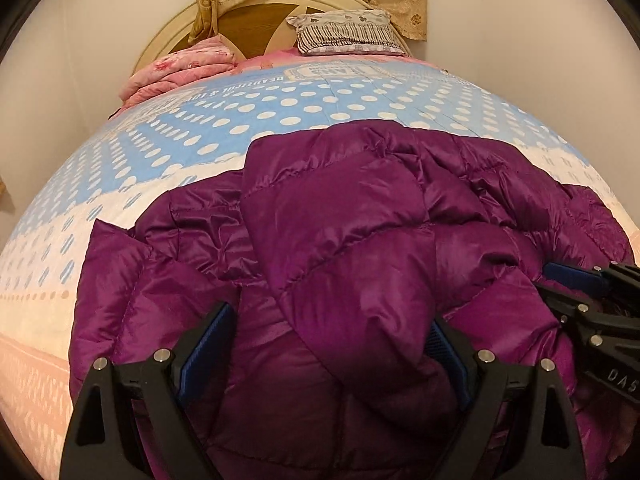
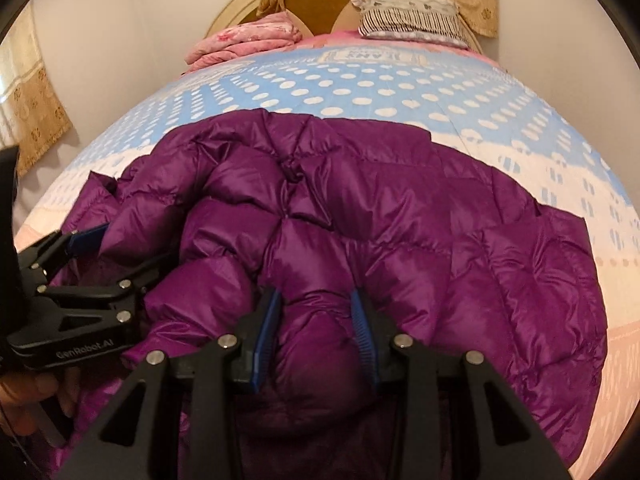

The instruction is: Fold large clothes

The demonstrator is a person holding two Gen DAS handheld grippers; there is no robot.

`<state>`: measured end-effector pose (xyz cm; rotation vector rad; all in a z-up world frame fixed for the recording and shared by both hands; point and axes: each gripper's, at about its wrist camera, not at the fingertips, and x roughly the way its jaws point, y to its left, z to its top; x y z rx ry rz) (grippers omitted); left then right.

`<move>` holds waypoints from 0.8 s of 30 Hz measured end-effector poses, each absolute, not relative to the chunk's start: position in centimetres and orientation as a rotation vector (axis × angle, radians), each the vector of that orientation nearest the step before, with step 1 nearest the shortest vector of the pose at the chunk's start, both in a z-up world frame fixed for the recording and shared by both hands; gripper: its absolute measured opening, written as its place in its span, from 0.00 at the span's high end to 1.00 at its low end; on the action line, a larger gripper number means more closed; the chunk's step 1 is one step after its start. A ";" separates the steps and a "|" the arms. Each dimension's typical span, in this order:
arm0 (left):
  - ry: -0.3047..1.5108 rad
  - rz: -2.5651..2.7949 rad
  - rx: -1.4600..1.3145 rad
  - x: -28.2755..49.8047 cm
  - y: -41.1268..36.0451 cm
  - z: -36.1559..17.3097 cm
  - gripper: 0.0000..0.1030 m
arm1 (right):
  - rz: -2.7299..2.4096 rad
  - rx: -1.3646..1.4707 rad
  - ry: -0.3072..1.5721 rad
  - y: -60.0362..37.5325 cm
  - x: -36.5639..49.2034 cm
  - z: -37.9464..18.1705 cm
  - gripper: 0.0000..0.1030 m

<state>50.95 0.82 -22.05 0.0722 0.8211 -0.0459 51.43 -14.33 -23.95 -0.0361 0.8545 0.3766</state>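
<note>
Left hand-held gripper (image 1: pixel 332 344) spread wide; right hand-held gripper (image 2: pixel 316 332) pinching.

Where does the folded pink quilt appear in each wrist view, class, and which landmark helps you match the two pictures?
Left wrist view: pink quilt upper left, at the bed's head.
Right wrist view: pink quilt top, left of centre.
Shared landmark: striped pillow, to its right.

Both wrist views close over the purple jacket (image 1: pixel 340 240) — facing the headboard (image 2: pixel 320 4), overlapping mid-bed

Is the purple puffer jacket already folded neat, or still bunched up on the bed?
Still bunched. The purple jacket lies in puffy, uneven heaps on the dotted bedspread, with no flat layers or straight edges; the right tool pinches a lump of it.
</note>
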 end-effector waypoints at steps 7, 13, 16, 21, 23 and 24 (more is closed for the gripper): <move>0.855 -0.044 0.078 51.5 0.8 -22.6 0.08 | 0.369 -0.023 0.850 -14.5 51.3 -24.2 0.61; 0.863 -0.039 0.078 51.6 0.8 -22.7 0.07 | 0.365 -0.026 0.846 -14.4 51.1 -24.2 0.61; 0.864 -0.039 0.077 51.6 0.8 -22.7 0.07 | 0.364 -0.027 0.846 -14.4 51.1 -24.2 0.61; 0.862 -0.036 0.079 51.6 0.9 -22.7 0.07 | 0.364 -0.030 0.848 -14.5 51.1 -24.3 0.61; 0.863 -0.036 0.078 51.6 0.8 -22.8 0.07 | 0.364 -0.029 0.849 -14.5 51.0 -24.2 0.61; 0.863 -0.036 0.080 51.6 0.8 -22.7 0.07 | 0.362 -0.029 0.849 -14.4 51.1 -24.2 0.61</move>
